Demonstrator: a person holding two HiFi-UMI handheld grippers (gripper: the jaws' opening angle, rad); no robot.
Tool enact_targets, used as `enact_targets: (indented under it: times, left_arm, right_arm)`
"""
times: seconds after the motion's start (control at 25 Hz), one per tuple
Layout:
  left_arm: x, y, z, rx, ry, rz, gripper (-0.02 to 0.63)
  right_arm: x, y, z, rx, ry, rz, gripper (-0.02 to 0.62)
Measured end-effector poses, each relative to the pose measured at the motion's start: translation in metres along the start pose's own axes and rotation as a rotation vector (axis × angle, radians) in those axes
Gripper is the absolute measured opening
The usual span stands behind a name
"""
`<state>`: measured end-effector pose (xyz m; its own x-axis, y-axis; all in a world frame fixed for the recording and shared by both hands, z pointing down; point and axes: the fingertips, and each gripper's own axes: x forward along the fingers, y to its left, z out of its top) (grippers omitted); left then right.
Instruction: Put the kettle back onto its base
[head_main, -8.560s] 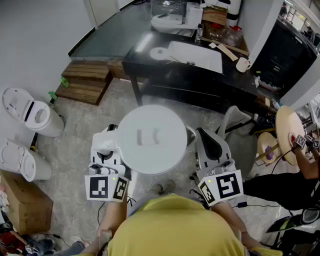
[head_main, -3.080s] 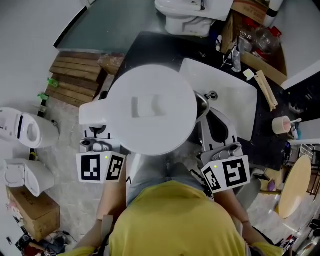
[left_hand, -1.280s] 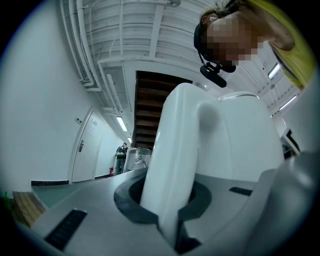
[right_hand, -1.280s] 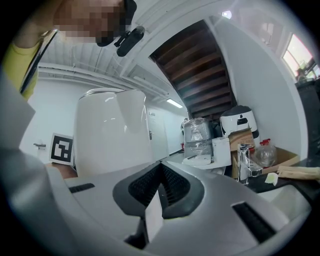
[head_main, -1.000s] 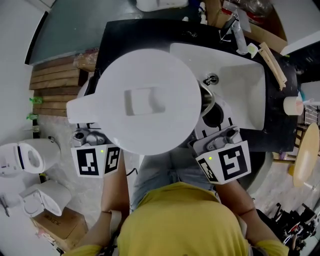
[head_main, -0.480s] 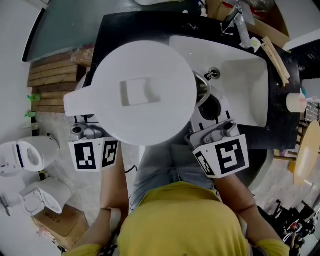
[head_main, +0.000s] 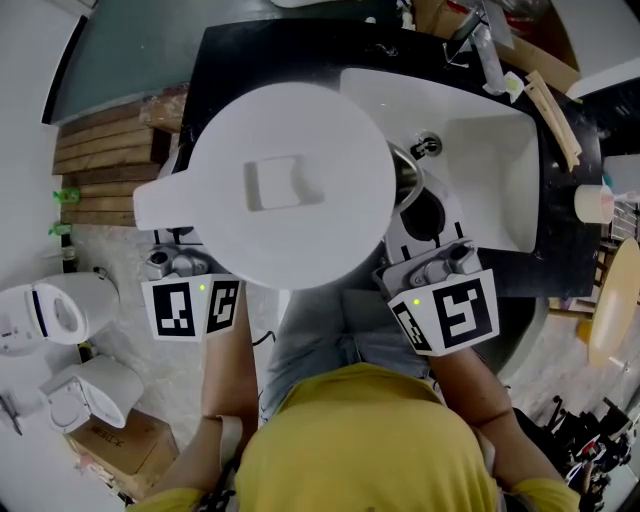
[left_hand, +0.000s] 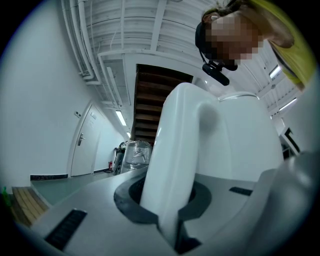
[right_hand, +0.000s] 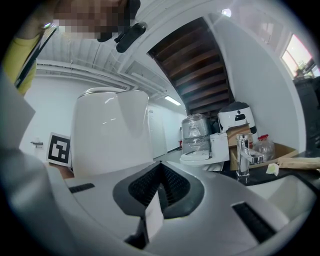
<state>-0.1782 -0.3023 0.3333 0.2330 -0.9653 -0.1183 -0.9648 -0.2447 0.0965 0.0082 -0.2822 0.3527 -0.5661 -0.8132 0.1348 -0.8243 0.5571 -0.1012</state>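
Gripping the white kettle by its handle in the left claw, upright and in the air over the left end of the black counter, just left of the sink. Holding the right claw pinched together, empty, close beside the kettle's right side.

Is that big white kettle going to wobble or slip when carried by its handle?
Probably stiff: the kettle looks like hard plastic. It might swing, since the left gripper pinches only its narrow handle. That glossy handle could slip.
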Motion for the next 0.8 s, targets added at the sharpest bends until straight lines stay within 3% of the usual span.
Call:
enact_targets:
  times: [0.8]
  left_arm:
    - [-0.008, 0.003, -0.018, 0.008, 0.012, -0.019, 0.035]
  right_arm:
    - [0.003, 0.002, -0.013, -0.003, 0.03, -0.023, 0.015]
